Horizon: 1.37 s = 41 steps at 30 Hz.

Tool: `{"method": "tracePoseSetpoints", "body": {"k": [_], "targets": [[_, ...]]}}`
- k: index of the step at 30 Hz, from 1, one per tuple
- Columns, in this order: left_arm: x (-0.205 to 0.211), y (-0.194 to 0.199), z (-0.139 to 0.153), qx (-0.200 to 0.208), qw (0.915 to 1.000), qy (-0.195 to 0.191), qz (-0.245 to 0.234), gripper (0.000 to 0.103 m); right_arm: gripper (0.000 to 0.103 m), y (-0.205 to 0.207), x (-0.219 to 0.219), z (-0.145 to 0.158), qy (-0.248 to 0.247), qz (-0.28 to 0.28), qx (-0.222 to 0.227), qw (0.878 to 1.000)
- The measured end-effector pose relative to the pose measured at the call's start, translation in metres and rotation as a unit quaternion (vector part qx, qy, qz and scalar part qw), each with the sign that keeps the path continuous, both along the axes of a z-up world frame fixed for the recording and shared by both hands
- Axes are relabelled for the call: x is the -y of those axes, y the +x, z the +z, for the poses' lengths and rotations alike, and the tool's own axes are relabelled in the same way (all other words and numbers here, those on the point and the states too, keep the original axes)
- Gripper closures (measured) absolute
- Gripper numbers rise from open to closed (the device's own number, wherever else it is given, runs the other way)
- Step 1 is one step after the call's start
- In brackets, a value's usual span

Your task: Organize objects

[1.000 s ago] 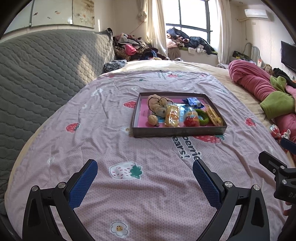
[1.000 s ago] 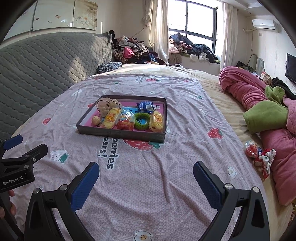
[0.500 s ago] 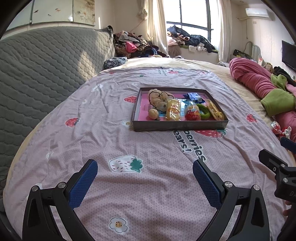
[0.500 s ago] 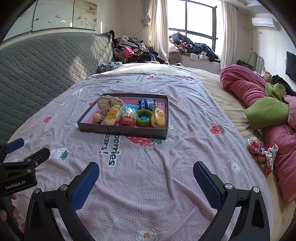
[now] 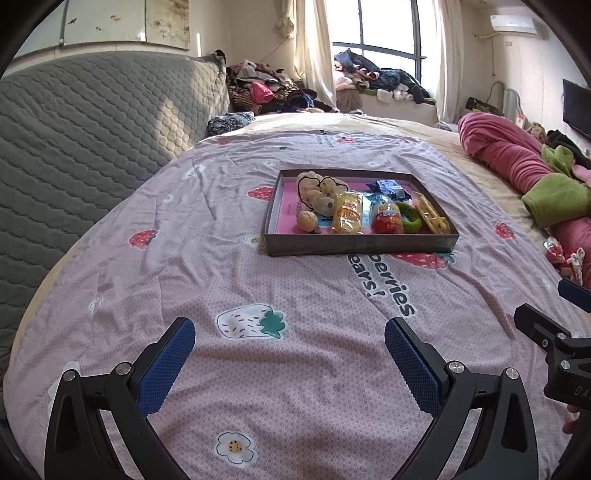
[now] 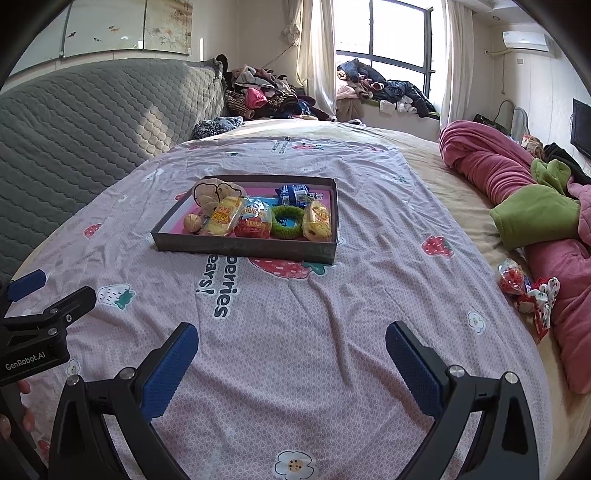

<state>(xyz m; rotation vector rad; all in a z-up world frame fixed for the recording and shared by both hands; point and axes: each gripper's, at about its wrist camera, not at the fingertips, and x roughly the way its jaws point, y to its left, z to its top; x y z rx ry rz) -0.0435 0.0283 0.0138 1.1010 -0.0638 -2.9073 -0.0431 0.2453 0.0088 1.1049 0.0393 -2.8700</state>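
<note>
The left gripper [image 5: 290,343] hangs low over the bedspread [image 5: 258,295] with its blue-padded fingers spread wide and nothing between them; the right gripper [image 6: 291,347] is held the same way, also empty, beside it. Each wrist view catches the edge of the other tool: the left view shows a black bracket and blue pad at its right border, the right view shows the same sort of part at its left border, with fingertips of a hand [image 6: 22,413] under it. Nothing lies between either gripper and the tray [image 6: 243,246], only wrinkled pink cloth printed with strawberries and flowers. The dark, shallow tray sits near the middle of the bed, well apart from both grippers. In it I count one walnut [image 6: 193,222], one plush toy [image 6: 212,195], two yellow snack packets [image 6: 223,216], one red packet [image 6: 253,221], one green ring [image 6: 287,220] and one blue packet [image 6: 291,194], packed close together. Only the right view shows the whole loose red-and-white wrappers [image 6: 524,291] lying off the spread, against the pink blanket [image 6: 491,166]; the left view cuts them at its edge. Farther back stand a grey quilted headboard [image 5: 74,129], piled clothes and a bright window [image 6: 397,33].
</note>
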Motion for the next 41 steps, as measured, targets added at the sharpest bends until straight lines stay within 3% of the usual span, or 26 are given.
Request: {"method": "tracePoseSetpoints", "body": {"k": [30,41], "targets": [[0.002,-0.011,-0.057,0.042,0.9991,-0.004,0.005,0.001,0.001,0.001,-0.009,-0.042,-0.003,-0.014,0.031,0.999],[-0.001,-0.012,-0.063,0.027,0.9996,-0.01,-0.002,0.001,0.001,0.001,-0.015,-0.062,-0.003,-0.023,0.045,0.999]]}}
